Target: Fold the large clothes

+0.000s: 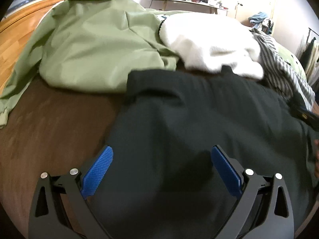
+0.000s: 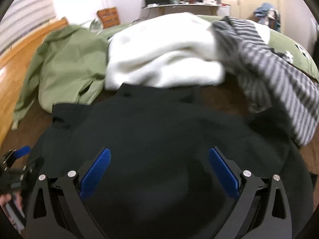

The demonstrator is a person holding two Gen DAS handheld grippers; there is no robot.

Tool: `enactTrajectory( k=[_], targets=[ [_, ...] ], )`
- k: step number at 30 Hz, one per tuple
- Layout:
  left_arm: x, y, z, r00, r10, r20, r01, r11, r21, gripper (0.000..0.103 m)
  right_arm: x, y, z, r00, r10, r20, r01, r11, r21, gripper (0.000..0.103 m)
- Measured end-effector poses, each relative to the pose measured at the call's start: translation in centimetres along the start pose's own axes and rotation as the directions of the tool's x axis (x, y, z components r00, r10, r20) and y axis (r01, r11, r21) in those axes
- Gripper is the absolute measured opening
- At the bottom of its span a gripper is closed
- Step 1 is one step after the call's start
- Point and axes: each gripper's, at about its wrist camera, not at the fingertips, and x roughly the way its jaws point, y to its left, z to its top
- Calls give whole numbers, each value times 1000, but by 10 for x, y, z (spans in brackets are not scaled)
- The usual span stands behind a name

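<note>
- Left wrist view: the left gripper [image 1: 161, 169] is seen with its tongs spread wide and nothing pinched, angled down over the dark garment [image 1: 199, 123].
- The dark garment is laid flat at the near edge of the brown bed [image 1: 49, 131], apparently so that it can be folded.
- The right gripper [image 2: 159, 169] is likewise spread and empty, tilted down over the same cloth.
- A green jacket [image 1: 95, 45], white garment [image 1: 209, 45] and striped garment [image 2: 279, 75] are heaped towards the far edge, presumably awaiting folding.
</note>
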Motion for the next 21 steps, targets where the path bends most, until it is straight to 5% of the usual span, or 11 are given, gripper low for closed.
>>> enactTrajectory(
  k=[7, 21],
  targets=[
    [16, 6, -41, 999, 10, -38, -11, 1000, -25, 97, 50, 23, 3, 995, -67, -69, 65, 997, -34, 97],
    [20, 5, -48, 1000, 6, -16, -6, 1000, -29, 97, 84, 0, 22, 989, -121, -86, 123, 992, 24, 98]
  ],
)
